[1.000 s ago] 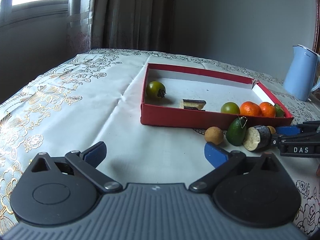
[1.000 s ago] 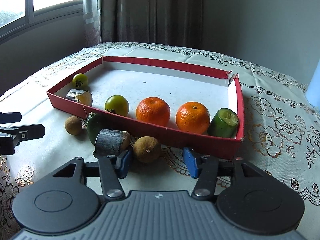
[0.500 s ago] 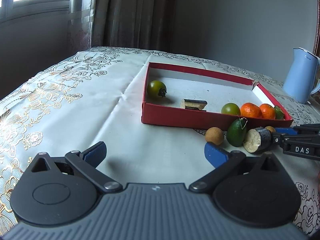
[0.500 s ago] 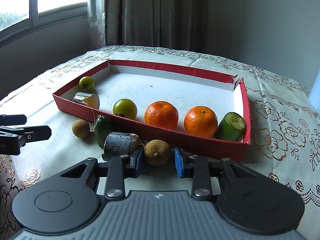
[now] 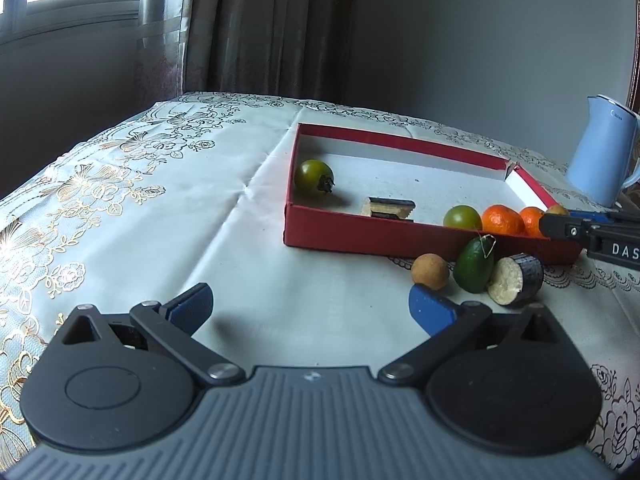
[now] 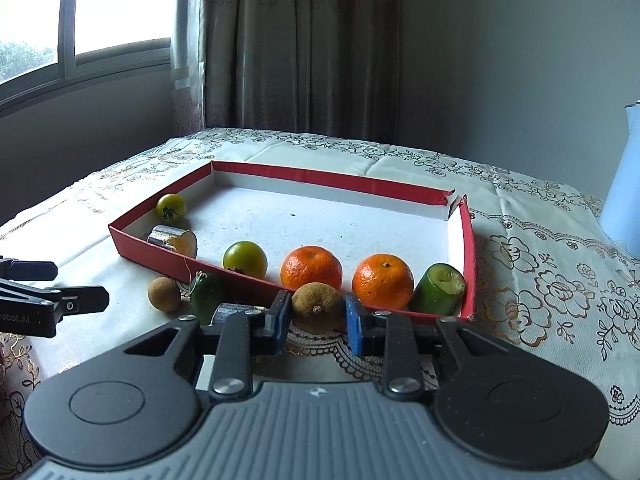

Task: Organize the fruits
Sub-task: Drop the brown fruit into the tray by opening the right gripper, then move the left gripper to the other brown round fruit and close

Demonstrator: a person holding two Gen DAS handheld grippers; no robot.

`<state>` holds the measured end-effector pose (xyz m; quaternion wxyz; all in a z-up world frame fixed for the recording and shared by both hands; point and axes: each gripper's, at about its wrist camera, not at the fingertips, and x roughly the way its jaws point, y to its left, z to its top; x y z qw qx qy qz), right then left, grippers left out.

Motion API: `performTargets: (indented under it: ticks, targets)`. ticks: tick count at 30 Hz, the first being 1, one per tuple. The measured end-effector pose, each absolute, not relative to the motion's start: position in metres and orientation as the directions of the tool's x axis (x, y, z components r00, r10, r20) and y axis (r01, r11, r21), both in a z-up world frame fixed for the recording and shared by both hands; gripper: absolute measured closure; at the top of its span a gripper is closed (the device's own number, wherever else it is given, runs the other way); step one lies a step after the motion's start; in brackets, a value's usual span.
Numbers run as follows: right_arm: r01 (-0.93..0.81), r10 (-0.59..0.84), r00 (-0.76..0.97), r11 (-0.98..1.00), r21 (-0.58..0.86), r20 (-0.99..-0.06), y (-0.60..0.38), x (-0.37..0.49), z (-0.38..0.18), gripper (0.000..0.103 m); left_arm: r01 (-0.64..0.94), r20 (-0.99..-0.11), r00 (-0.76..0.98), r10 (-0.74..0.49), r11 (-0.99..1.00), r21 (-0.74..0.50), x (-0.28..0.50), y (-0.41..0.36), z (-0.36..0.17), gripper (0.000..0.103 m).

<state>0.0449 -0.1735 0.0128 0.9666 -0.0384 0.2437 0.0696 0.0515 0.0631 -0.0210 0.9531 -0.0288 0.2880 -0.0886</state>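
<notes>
R gripper (image 6: 316,314) clamped on a brown longan (image 6: 317,307), pads pressing both sides; stem end faces camera, fruit near round so no clear long axis. It sits at the near wall of the red tray (image 6: 332,178). Tray ahead holds 2 tangerines (image 6: 311,267), 2 green tomatoes (image 6: 245,259), cut cucumber stub (image 6: 438,290) tilted cut-face up, cut dark-skinned chunk (image 6: 173,239). L of R gripper on cloth: second longan (image 6: 164,294), green oval fruit (image 6: 207,296). L gripper (image 5: 310,306) wide open, nothing in it

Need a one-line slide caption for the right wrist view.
Right gripper shut on a brown longan at the red tray holding two oranges.
</notes>
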Motion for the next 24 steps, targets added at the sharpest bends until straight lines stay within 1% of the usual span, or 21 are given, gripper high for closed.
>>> performTargets:
  ticks: [4,8,10,13,17,18,19,20,22,24]
  targets:
    - [-0.112,0.077,0.895,0.992,-0.053,-0.440,-0.179,0.068,0.029,0.075,0.147,-0.545,0.818,-0.185,0.983,-0.113,0.052,0.065,-0.021,0.000]
    - [-0.121,0.101,0.891,0.992,-0.018,-0.442,-0.184,0.093,0.033,0.075,0.144,-0.546,0.817,-0.184,0.983,-0.117,0.052,0.065,-0.021,0.000]
    - [-0.091,0.075,0.889,0.996,-0.014,-0.452,-0.187,0.101,0.029,0.074,0.142,-0.547,0.816,-0.186,0.982,-0.122,0.052,0.066,-0.021,0.000]
    - [-0.091,0.106,0.883,0.994,0.054,-0.458,-0.198,0.091,0.023,0.074,0.144,-0.550,0.813,-0.189,0.982,-0.126,0.053,0.067,-0.022,0.000]
    - [-0.042,0.053,0.882,0.999,0.034,-0.468,-0.211,0.065,0.014,0.074,0.146,-0.551,0.813,-0.189,0.982,-0.121,0.054,0.066,-0.022,0.000]
    - [-0.032,0.042,0.876,0.999,0.029,-0.480,-0.216,0.058,0.012,0.072,0.146,-0.552,0.812,-0.187,0.982,-0.118,0.054,0.066,-0.022,0.000]
    - [-0.018,0.026,0.869,1.000,0.020,-0.494,-0.220,0.053,0.009,0.062,0.146,-0.553,0.812,-0.185,0.983,-0.115,0.054,0.066,-0.022,0.000]
    - [0.002,0.001,0.862,1.000,0.006,-0.506,-0.223,0.049,0.007,0.039,0.146,-0.554,0.812,-0.183,0.983,-0.112,0.054,0.065,-0.022,0.000]
    - [0.057,-0.065,0.858,0.998,-0.031,-0.509,-0.229,0.039,0.002,0.015,0.145,-0.556,0.812,-0.177,0.984,-0.102,0.054,0.064,-0.022,0.000]
    - [0.066,-0.079,0.841,0.997,-0.042,-0.535,-0.235,0.035,-0.004,0.014,0.143,-0.560,0.811,-0.170,0.985,-0.092,0.054,0.062,-0.022,0.000]
